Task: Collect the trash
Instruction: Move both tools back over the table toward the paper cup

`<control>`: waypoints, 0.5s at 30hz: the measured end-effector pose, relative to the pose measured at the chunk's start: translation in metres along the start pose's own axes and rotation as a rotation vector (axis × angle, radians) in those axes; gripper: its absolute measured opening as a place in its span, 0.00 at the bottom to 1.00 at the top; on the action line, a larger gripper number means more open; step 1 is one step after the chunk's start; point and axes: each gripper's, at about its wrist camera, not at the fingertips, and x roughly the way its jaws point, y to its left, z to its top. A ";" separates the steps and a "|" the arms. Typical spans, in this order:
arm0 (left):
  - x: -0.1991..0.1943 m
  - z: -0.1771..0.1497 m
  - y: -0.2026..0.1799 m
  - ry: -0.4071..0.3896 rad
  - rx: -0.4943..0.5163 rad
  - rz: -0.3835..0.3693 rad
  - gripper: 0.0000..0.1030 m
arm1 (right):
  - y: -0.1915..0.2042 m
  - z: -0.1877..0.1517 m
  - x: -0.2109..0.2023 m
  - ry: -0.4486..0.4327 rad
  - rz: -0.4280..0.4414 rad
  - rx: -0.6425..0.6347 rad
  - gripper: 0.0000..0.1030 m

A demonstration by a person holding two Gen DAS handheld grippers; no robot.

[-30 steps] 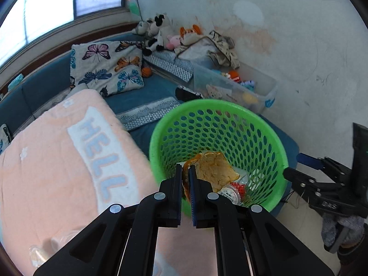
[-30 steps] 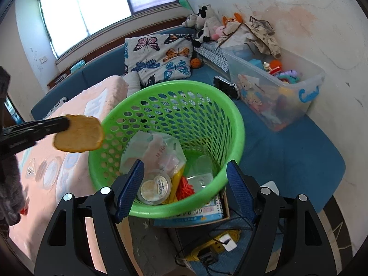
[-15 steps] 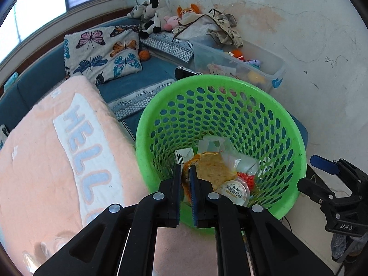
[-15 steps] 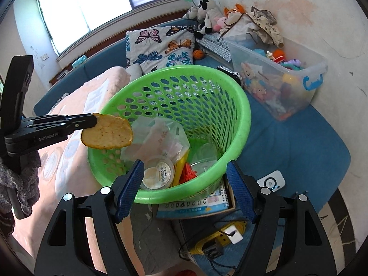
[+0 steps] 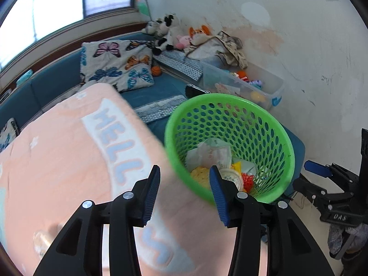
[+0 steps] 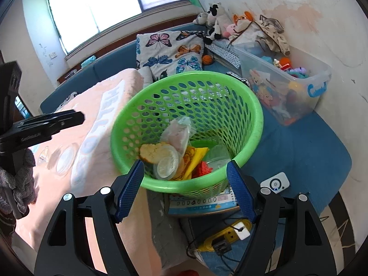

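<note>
A green perforated basket (image 5: pixel 271 124) (image 6: pixel 256 110) stands beside the bed. A round yellow-brown cracker (image 6: pixel 150 152) (image 5: pixel 199 174) lies inside it, with a clear plastic bag (image 6: pixel 178 131), a round clear lid (image 6: pixel 166 165), a yellow wrapper (image 6: pixel 195 158) and red bits (image 6: pixel 203 168). My left gripper (image 5: pixel 185 195) is open and empty above the bed's edge, left of the basket; it also shows in the right wrist view (image 6: pixel 57 122). My right gripper (image 6: pixel 184 191) is open and empty in front of the basket; it also shows in the left wrist view (image 5: pixel 322 177).
A pink blanket (image 5: pixel 69 161) with lettering covers the bed. A clear toy bin (image 6: pixel 287 87), a butterfly pillow (image 6: pixel 170 53) and stuffed animals (image 6: pixel 216 20) sit on the blue bench. A yellow power strip (image 6: pixel 225 237), a booklet (image 6: pixel 202 202) and a white device (image 6: pixel 274 182) lie below the basket.
My left gripper opened and let go of the cracker, which now lies in the basket. The left gripper has pulled back to the left over the bed.
</note>
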 end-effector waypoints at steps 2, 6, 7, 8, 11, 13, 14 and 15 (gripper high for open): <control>-0.014 -0.009 0.008 -0.016 -0.021 0.007 0.49 | 0.007 -0.002 -0.003 -0.003 0.008 -0.008 0.73; -0.040 -0.029 0.022 -0.049 -0.063 0.018 0.55 | 0.024 -0.006 -0.008 -0.006 0.022 -0.040 0.75; -0.046 -0.034 0.025 -0.056 -0.065 0.025 0.56 | 0.030 -0.007 -0.009 -0.006 0.029 -0.050 0.75; -0.055 -0.041 0.028 -0.069 -0.065 0.039 0.58 | 0.036 -0.007 -0.009 -0.006 0.035 -0.062 0.76; -0.073 -0.054 0.037 -0.088 -0.079 0.064 0.59 | 0.054 -0.010 -0.010 -0.007 0.053 -0.090 0.78; -0.087 -0.064 0.046 -0.101 -0.102 0.077 0.61 | 0.067 -0.010 -0.009 -0.003 0.068 -0.111 0.78; -0.096 -0.071 0.051 -0.111 -0.113 0.091 0.66 | 0.072 -0.010 -0.008 -0.001 0.073 -0.119 0.79; -0.101 -0.076 0.055 -0.119 -0.117 0.102 0.68 | 0.080 -0.011 -0.007 0.002 0.082 -0.133 0.79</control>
